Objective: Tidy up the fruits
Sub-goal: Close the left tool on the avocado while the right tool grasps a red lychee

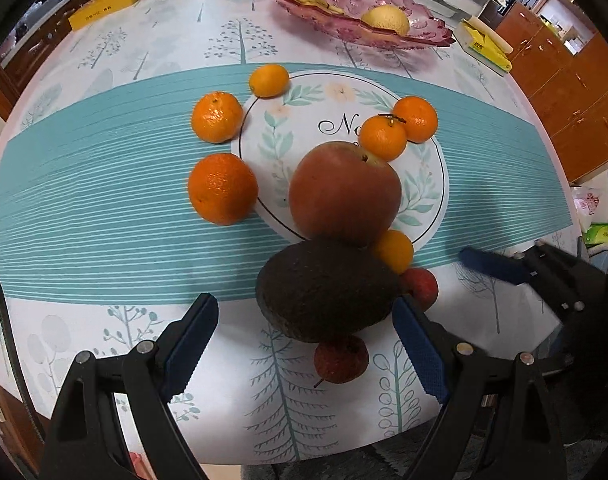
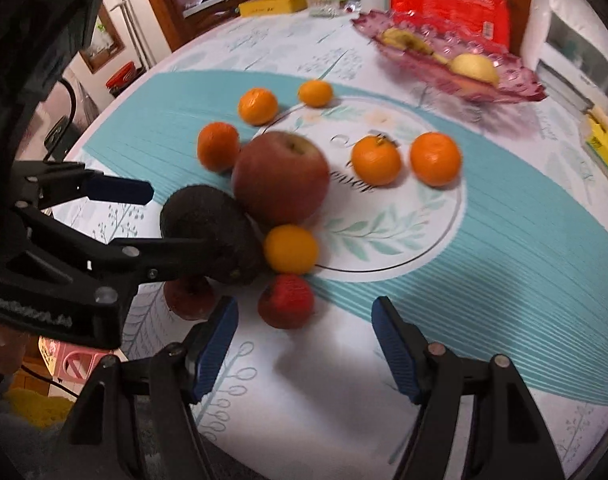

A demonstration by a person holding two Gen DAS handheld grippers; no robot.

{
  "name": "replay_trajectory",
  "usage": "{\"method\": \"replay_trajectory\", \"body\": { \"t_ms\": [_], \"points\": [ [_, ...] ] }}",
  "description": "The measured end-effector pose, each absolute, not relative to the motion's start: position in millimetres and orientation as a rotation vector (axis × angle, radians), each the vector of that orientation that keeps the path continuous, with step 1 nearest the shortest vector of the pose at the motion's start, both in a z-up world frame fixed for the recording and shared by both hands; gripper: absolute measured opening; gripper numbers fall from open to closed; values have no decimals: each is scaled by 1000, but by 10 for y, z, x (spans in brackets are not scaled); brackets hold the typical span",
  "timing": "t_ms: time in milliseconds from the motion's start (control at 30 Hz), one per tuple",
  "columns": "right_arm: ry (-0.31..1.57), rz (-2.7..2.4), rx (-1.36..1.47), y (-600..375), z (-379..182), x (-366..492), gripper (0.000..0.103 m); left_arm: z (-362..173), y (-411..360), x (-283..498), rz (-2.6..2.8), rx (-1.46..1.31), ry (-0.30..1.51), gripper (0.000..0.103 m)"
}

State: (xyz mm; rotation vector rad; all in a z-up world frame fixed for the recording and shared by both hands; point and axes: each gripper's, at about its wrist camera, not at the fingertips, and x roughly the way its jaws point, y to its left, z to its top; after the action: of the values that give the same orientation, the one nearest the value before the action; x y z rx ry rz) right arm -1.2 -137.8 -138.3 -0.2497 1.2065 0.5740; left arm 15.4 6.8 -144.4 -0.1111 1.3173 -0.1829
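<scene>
Avocado [image 1: 328,290] lay nearest on the table [image 1: 103,208], apple [image 1: 345,192] touching it just behind. A lychee [image 1: 341,360] sat before the avocado, a second lychee [image 1: 420,286] to its right. A kumquat [image 1: 394,250] sat between apple and second lychee. Two mandarins [image 1: 219,152] lay left of the apple, two more [image 1: 400,128] behind right. Fruit bowl [image 1: 356,8] stood far behind, holding a pear [image 1: 386,20]

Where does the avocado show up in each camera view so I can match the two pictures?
Left wrist view: the avocado sits low in the centre, between the left claw's open fingers.
Right wrist view: the avocado is left of centre, partly behind the left claw's arm.
Shared landmark: the red apple, right behind the avocado in both views.
</scene>
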Motion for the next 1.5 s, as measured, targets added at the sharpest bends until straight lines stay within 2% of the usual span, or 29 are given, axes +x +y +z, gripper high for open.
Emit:
{"method": "replay_trajectory", "body": {
  "t_ms": [100, 133, 200, 233, 1033, 1500],
  "points": [
    [1234, 582, -252, -1333, -1488, -2, 55, -1480, 53, 167, -194, -117, 1328, 88],
    [1244, 583, -252, -1324, -1521, 3, 48, -1493, 47, 171, -198, -118, 1330, 88],
    [1230, 588, -253, -1318, -1539, -3, 41, -1508, 31, 181, -206, -122, 1334, 88],
    [1238, 597, -247, -1313, -1547, 4, 34, -1512, 23, 188, -209, -125, 1335, 88],
    [1224, 509, -187, -1601, -1456, 5, 33, -1712, -160, 253, -244, -93, 1351, 84],
    [1205, 502, -175, -1619, -1390, 20, 33, -1495, 82, 196, -177, -142, 1297, 83]
  ]
}}
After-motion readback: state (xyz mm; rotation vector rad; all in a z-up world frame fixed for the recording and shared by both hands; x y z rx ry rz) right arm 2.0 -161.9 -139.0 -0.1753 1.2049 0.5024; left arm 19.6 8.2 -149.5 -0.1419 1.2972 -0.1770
